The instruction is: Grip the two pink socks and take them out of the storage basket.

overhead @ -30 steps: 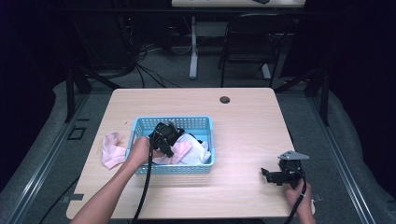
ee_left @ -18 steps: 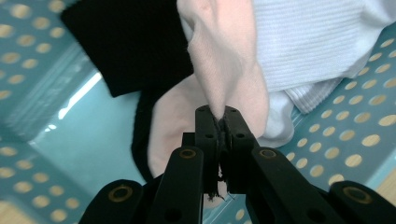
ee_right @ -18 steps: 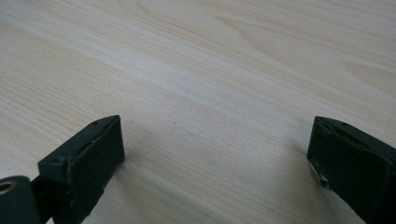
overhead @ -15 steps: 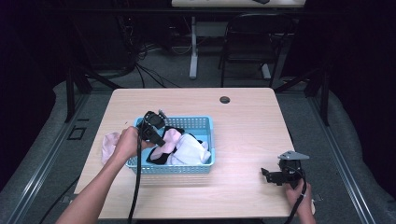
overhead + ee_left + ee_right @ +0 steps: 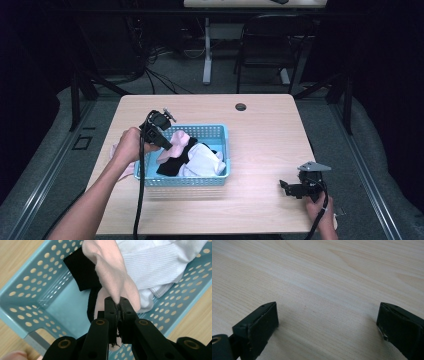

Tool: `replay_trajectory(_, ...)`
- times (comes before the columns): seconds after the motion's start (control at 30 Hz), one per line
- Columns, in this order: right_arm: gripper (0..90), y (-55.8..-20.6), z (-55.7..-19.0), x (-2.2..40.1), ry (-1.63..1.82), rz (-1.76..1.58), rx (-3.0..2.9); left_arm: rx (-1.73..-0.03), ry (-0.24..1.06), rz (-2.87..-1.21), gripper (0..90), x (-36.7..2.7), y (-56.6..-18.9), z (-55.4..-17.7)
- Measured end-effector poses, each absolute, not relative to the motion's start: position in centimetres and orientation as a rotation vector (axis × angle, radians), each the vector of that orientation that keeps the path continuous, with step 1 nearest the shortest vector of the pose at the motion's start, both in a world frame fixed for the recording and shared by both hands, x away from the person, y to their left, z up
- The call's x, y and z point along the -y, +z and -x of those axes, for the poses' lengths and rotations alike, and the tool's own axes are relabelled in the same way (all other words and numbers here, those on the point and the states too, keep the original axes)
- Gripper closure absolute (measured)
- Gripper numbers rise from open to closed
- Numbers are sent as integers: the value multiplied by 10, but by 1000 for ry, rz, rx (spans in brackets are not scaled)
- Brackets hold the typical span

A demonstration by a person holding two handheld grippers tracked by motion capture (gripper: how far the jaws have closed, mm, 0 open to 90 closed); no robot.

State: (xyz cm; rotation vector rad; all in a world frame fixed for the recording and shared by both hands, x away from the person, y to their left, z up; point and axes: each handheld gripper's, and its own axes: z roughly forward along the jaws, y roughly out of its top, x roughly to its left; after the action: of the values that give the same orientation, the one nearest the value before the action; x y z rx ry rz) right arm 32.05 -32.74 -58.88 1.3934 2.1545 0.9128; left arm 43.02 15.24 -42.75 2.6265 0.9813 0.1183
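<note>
Light wooden worktop (image 5: 265, 145) in the middle of the high view, on grey floor, with dark room all around. Tangle of black cables (image 5: 150, 62) on the floor at upper left. White post (image 5: 207, 52) of another desk at top middle. Black chair (image 5: 267, 47) at upper right. Small dark round hole (image 5: 241, 106) near the far edge of the worktop.

At the left edge of the worktop, partly hidden by the forearm, a bit of pink cloth (image 5: 116, 150). Just right of it, left tool (image 5: 159, 131) in a hand, held up over the left end of the blue basket (image 5: 220, 135). Clenched tight on the pink sock (image 5: 176, 145), pinched at its edge. Pink sock hanging from the tips down into the basket. In the left tool view, tips (image 5: 119, 305) squeezed together at lower middle, pink sock (image 5: 112, 277) running up from them toward the top middle, over the basket (image 5: 30, 290). Black sock (image 5: 82, 275) under it at the left, white sock (image 5: 155, 265) at the upper right, both lying in the basket.

Far to the lower right, right tool (image 5: 292, 188) low over the bare worktop, well apart from the basket. Released, black tips spread wide with only wood (image 5: 324, 290) between them.
</note>
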Motion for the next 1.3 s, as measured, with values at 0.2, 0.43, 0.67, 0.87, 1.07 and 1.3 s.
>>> replay_trajectory(0.2, 33, -589, -320, 327, 913, -1394, -2154, -971, 131, -2637, 863, -151, -417, -431)
replay_trajectory(0.43, 33, -589, -320, 327, 914, -1394, -2153, -967, 142, -2637, 863, -151, -406, -430)
replay_trajectory(0.67, 33, -589, -320, 327, 913, -1394, -2153, -964, 151, -2641, 863, -154, -395, -429)
replay_trajectory(0.87, 33, -589, -320, 327, 914, -1394, -2154, -950, 154, -2661, 862, -159, -383, -429)
replay_trajectory(1.07, 33, -589, -320, 327, 913, -1394, -2154, -976, 185, -2649, 862, -170, -370, -427)
replay_trajectory(1.3, 33, -589, -320, 327, 913, -1395, -2154, -1021, 225, -2632, 862, -192, -356, -422)
